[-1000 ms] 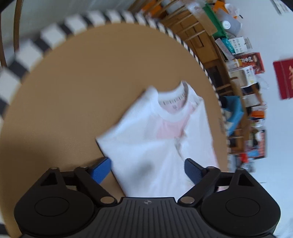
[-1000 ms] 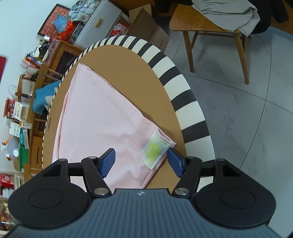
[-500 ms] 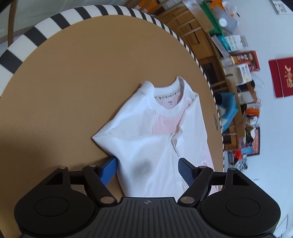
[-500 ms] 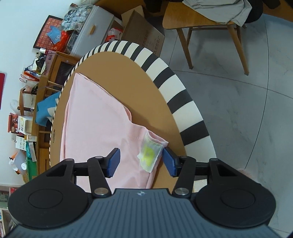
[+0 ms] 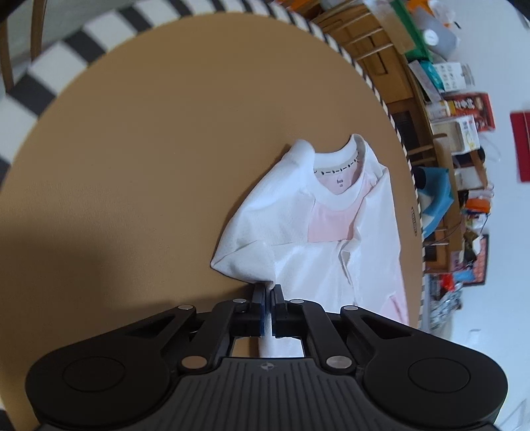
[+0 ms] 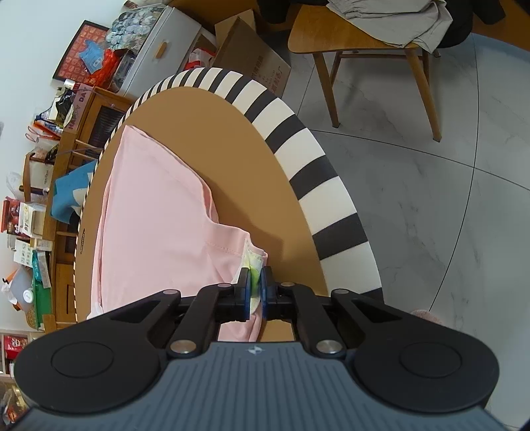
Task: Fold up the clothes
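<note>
A round table with a tan top and a black-and-white striped rim fills most of the room's middle, and everything else sits around it. Beyond its far rim stands a cluttered wooden shelf; off its other side, on the grey tiled floor, is a wooden chair with grey cloth draped over it.

On the table lies the shirt, pale pink with a white collar band, spread along the side nearest the shelf. Its long axis runs along that edge of the table: the collar end points away from the left gripper, and the hem end reaches to the right gripper. The sleeves are folded in over the chest.

The left gripper is clamped on a pinch of white fabric at the shirt's near shoulder fold, just over the tabletop. The right gripper is clamped on the hem corner, with the yellow-green care label caught between its blue pads, close to the table's striped rim.
</note>
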`<state>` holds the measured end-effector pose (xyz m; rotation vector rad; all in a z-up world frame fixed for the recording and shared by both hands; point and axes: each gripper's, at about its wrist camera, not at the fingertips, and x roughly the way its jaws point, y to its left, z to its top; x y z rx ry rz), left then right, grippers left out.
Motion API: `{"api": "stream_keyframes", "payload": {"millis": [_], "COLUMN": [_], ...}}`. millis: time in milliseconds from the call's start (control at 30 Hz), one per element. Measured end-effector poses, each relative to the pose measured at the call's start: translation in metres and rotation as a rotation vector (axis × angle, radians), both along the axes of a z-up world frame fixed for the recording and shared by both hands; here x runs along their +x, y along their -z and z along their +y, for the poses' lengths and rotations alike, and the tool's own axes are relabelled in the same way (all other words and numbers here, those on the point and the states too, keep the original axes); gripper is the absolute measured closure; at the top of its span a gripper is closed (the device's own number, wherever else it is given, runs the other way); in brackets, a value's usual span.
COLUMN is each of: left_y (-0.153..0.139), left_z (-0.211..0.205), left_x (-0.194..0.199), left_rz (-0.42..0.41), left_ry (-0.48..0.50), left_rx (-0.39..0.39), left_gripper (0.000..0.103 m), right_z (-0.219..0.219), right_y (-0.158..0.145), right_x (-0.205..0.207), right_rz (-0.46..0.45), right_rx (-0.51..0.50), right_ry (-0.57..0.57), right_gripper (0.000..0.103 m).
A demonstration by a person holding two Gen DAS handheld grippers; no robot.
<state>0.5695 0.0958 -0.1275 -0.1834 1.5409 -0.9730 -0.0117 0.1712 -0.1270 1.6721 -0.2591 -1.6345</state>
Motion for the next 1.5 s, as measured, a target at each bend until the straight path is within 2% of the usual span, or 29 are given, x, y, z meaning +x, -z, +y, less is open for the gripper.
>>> {"api": "stream_keyframes", "payload": {"millis": [167, 433, 567, 700, 833, 967, 1100, 1300, 1400, 1500], "left_y": [-0.005, -0.018, -0.024, -0.030, -0.036, -0.055, -0.076, -0.095, -0.102, -0.097], "left_z": [0.009, 0.030, 0.052, 0.080, 0.104, 0.108, 0.085, 0.001, -0.052, -0.104], "left_x": [0.003, 0.003, 0.005, 0.008, 0.012, 0.010, 0.007, 0.004, 0.001, -0.007], "left_rz": [-0.039, -0.085, -0.102, -0.111, -0.073, -0.037, -0.026, -0.033, -0.056, -0.107], "left_ry": [0.005, 0.043, 0.059, 0.056, 0.015, -0.018, -0.021, -0.013, -0.013, -0.023], "left_rx": [-0.008, -0.009, 0.009, 0.042, 0.069, 0.016, -0.070, -0.135, -0.159, -0.150], "left_gripper": [0.100, 0.100, 0.100, 0.100, 0.100, 0.100, 0.100, 0.100, 0.100, 0.100], "right_z": [0.004, 0.022, 0.034, 0.047, 0.054, 0.048, 0.015, -0.078, -0.133, -0.189], "right_y": [-0.009, -0.016, -0.021, -0.025, -0.035, -0.057, -0.078, -0.102, -0.104, -0.098], "right_x": [-0.001, -0.005, -0.005, -0.003, -0.004, -0.007, -0.015, -0.019, -0.024, -0.028], "right_rz": [0.047, 0.052, 0.041, 0.033, -0.006, -0.021, -0.059, -0.039, -0.009, 0.006], "right_rx": [-0.013, 0.017, 0.033, 0.090, 0.100, 0.049, -0.055, -0.183, -0.195, -0.188], "right_ry": [-0.025, -0.039, -0.048, -0.090, -0.097, -0.116, -0.112, -0.144, -0.143, -0.141], "right_gripper": [0.099, 0.099, 0.099, 0.099, 0.099, 0.099, 0.099, 0.099, 0.099, 0.099]}}
